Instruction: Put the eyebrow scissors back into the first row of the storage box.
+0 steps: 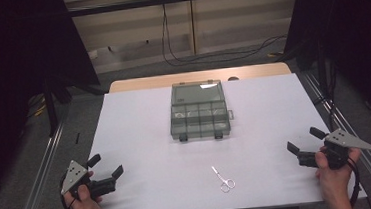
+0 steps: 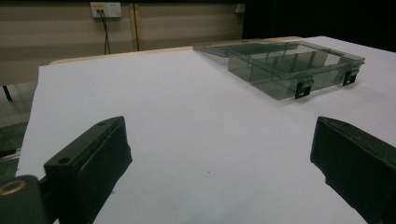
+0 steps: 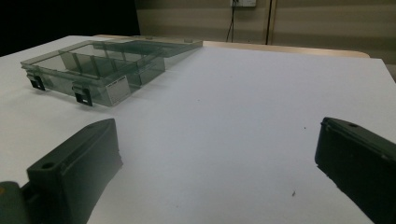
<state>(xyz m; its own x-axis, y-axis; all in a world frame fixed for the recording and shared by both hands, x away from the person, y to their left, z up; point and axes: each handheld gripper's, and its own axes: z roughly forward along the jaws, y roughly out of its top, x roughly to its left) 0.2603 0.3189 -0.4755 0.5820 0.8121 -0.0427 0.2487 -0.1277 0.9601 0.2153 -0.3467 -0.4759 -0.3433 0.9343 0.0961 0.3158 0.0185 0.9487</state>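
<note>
Your right tool (image 3: 215, 163) hangs low over the white worktop (image 3: 243, 107), its two black jaws spread wide with bare surface between them. Off to the upper left you see the smoky clear compartment box (image 3: 93, 67) lying open, lid folded flat behind it and two dark latches on its near edge. A wall socket (image 3: 243, 3) with a cable sits beyond.

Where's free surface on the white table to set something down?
Bare white table left of the smoky clear plastic compartment box, and right of it too. Also open between the box and the small silver scissors. Near corners are taken by the left gripper and right gripper.
</note>
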